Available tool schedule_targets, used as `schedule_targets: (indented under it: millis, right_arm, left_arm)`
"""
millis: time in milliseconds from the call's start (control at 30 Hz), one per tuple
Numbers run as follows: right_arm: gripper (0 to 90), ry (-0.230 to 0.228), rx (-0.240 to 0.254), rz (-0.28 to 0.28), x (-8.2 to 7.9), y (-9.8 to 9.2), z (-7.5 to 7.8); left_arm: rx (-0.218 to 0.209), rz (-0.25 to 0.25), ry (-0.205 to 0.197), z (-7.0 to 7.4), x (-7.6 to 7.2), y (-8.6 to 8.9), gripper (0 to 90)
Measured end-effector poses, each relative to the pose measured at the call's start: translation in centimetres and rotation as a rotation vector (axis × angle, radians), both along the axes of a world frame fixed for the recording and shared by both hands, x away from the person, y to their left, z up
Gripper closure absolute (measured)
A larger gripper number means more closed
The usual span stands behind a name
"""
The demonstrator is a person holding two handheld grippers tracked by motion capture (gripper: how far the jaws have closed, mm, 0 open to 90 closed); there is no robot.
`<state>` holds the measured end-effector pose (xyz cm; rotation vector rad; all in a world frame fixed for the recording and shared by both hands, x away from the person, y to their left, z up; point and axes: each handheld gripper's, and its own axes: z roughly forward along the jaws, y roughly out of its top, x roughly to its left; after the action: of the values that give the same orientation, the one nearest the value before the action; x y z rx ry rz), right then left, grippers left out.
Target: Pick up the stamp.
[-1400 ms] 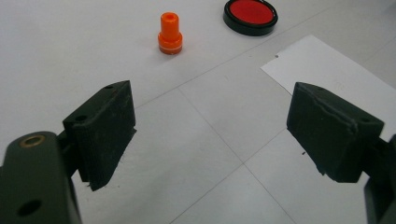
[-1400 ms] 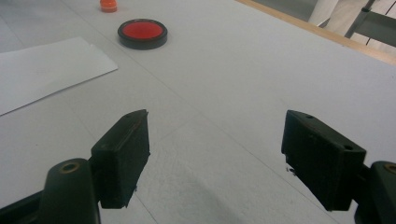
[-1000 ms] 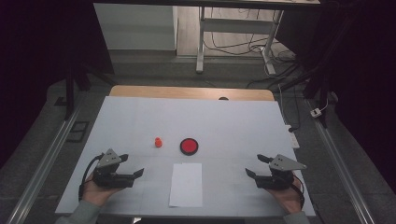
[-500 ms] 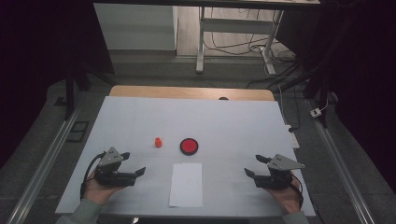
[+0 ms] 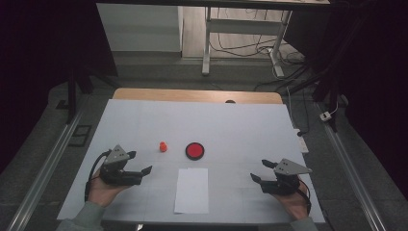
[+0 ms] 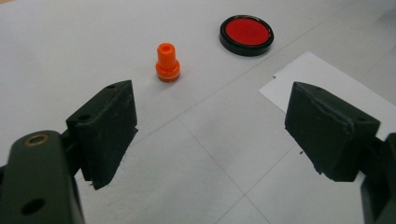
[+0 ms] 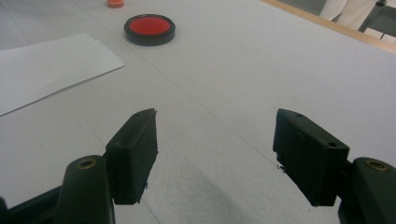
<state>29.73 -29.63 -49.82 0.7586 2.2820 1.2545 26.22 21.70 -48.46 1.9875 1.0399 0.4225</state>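
Resting low at the frame's lower left, the left gripper (image 5: 139, 163) has its jaws spread wide, holding nothing. Just above it sits the orange peg (image 5: 163, 146), upright, beside the red disc (image 5: 194, 150). Paper (image 5: 192, 190) lies at bottom centre. At lower right, the right gripper (image 5: 260, 171) is equally wide, seemingly just off the table (image 5: 240, 125).

My left gripper (image 5: 139, 165), lower left of the high view: black, grey three-cornered plate on top, black cable looping off it. Right gripper (image 5: 260, 171), lower right: same build. Grey-green sleeves at the bottom edge. Up close, blocky matte-black jaws, brass-ringed screw holes.
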Motion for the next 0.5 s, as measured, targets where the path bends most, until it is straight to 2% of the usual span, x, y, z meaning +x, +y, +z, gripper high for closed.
schedule_targets:
  millis: [100, 367, 500]
  right_arm:
    - [30.1, -0.002, 0.021, -0.002, -0.1, -0.1, 0.1]
    - [30.4, -0.007, 0.003, -0.012, -0.1, 0.0, 0.1]
    - [30.5, -0.006, 0.005, -0.007, 0.1, 0.0, 0.1]
  left_arm:
    - [-0.003, -0.004, 0.004, 0.4, 0.3, -0.1, 18.0]
    - [0.005, -0.018, 0.01, 1.5, 1.3, -0.9, 19.2]
    - [0.03, -0.023, 0.007, 1.8, 1.6, -1.3, 19.4]
